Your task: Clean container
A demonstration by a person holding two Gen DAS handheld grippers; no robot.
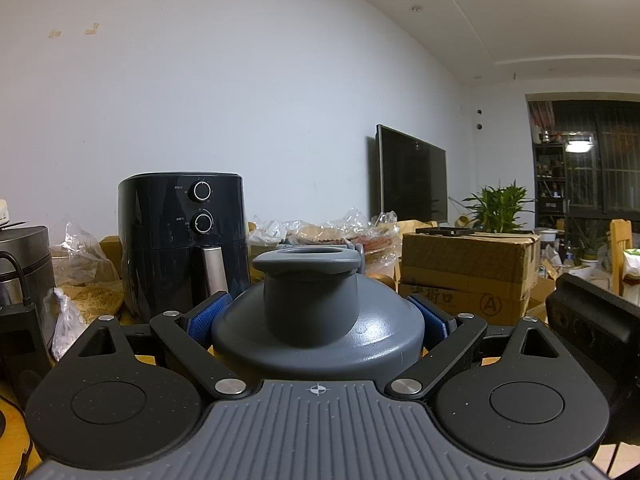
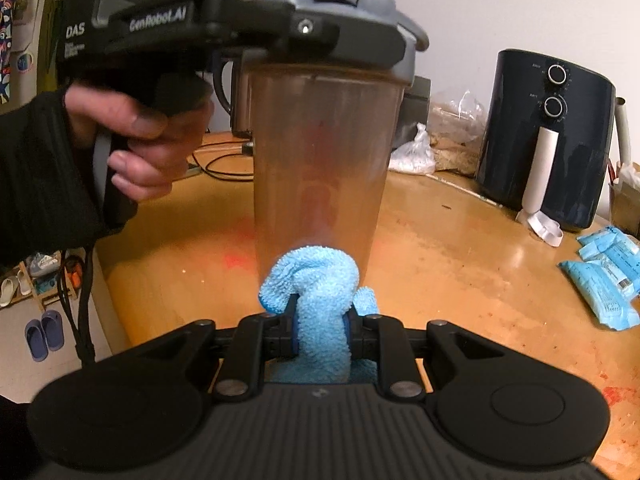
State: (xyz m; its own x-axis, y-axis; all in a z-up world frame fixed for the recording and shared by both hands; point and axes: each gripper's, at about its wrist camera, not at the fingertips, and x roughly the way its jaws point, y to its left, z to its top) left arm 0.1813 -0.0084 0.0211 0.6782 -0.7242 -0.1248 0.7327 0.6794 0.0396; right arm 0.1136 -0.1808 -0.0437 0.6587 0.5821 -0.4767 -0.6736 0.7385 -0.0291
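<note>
The container (image 2: 320, 140), a translucent brownish shaker bottle with a grey lid (image 1: 318, 320), hangs above the wooden tabletop (image 2: 460, 248), held by its lid. The left tongs (image 1: 318, 316) are clamped on that lid, one blue pad (image 1: 208, 314) pressed to each side, and in the right wrist view a person's hand (image 2: 148, 128) grips the handle of that tool just left of the container.

Directly below the container's base, the right tongs (image 2: 322, 332) are squeezed together on a bunched light-blue cloth (image 2: 316, 280), whose top fold touches or nearly touches the lower wall of the container; the exact contact cannot be told.

As for progress, the wiping looks to be underway on the outside, near the bottom. The wall above the cloth is hazy, though whether that is dirt or the tint of the plastic is unclear. The lid is on, so the inside appears not yet reachable. Right of the container, a dark air fryer (image 2: 548, 140) stands by the wall.
</note>
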